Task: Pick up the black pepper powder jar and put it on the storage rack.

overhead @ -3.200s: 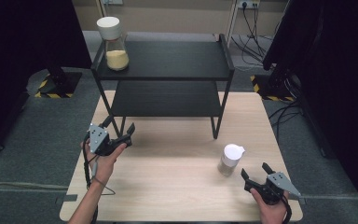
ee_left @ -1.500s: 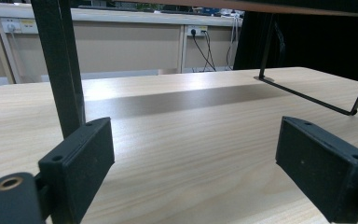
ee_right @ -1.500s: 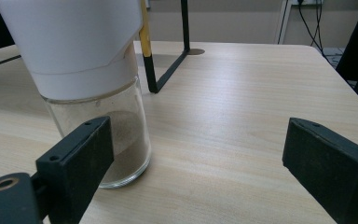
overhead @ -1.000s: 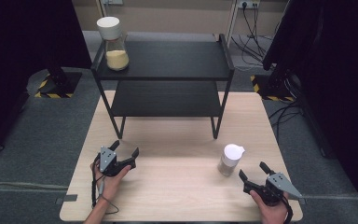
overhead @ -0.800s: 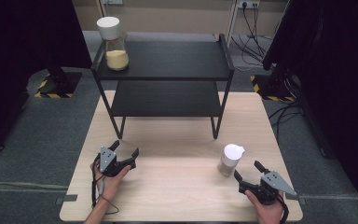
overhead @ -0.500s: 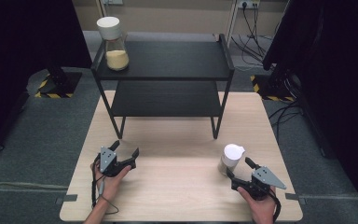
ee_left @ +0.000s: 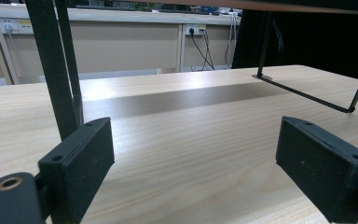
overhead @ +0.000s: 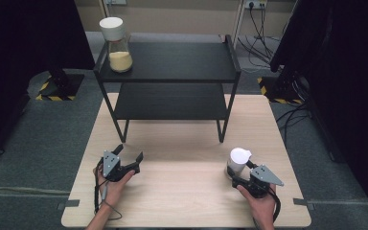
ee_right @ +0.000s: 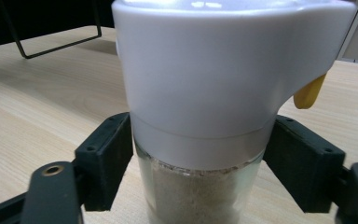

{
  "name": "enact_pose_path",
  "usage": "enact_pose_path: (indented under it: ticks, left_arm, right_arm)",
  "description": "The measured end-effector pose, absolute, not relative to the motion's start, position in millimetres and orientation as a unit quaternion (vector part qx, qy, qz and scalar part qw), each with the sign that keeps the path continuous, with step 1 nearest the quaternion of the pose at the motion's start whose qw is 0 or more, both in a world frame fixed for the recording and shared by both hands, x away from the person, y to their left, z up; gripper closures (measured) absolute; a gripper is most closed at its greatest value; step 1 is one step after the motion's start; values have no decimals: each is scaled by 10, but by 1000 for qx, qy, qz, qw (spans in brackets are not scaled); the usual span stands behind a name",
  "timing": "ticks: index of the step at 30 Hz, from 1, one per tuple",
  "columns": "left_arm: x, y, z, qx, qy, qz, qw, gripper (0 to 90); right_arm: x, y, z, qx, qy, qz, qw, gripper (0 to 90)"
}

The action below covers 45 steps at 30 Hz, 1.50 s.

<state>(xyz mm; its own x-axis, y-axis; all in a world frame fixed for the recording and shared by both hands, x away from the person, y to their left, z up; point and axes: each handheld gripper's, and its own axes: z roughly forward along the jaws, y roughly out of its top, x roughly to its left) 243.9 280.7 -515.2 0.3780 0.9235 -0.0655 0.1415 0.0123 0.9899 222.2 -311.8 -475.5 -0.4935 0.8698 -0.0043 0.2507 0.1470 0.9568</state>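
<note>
Closing in on the jar (overhead: pixel 237 163), the right tongs (overhead: pixel 239 175) have just been narrowing their jaws, and the pads now sit against the glass on both sides, just under the white lid. That jar stands on the counter (overhead: pixel 182 158) at about four o'clock from the black shelf rack (overhead: pixel 167 72), near the counter's right edge. Over at eight o'clock the left tongs (overhead: pixel 127 160) rest wide apart, nothing between them.

Now the worry: smooth glass and a high grip just below a heavy-looking lid. If the squeeze is light, I'd judge the jar could slide down or tip as it lifts, and the powder inside would shift. The yellow tab (ee_right: pixel 310 91) on the lid could catch, too.

From above you see a second jar (overhead: pixel 116 45) at eleven o'clock on the rack's top shelf; the right gripper view gives the pad contact and the pale powder (ee_right: pixel 196 196) instead. The left gripper view confirms the bare gap.
</note>
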Motion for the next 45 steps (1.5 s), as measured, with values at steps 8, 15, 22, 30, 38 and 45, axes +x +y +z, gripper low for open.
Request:
enact_pose_path:
  ticks: [8,15,22,30,38,45]
  left_arm:
    - [2436,2803,-5152,611,436,349,562,109]
    - [2436,2804,-5153,610,437,349,562,110]
    - [2433,2800,-5154,610,437,349,562,109]
    - [2435,2798,-5150,610,437,349,561,110]
    - [2435,2802,-5152,608,439,348,562,110]
    - [2436,2796,-5149,610,438,349,561,110]
  right_arm:
    - [2214,-3086,-4778,404,692,514,307,309]
    - [2172,-3041,-4726,403,686,519,313,310]
    - [2146,-3000,-4581,390,667,542,330,310]
    - [2153,-2990,-4446,386,653,552,346,310]
    - [2170,-2949,-4332,379,639,565,358,310]
    - [2221,-2894,-4220,373,628,576,366,310]
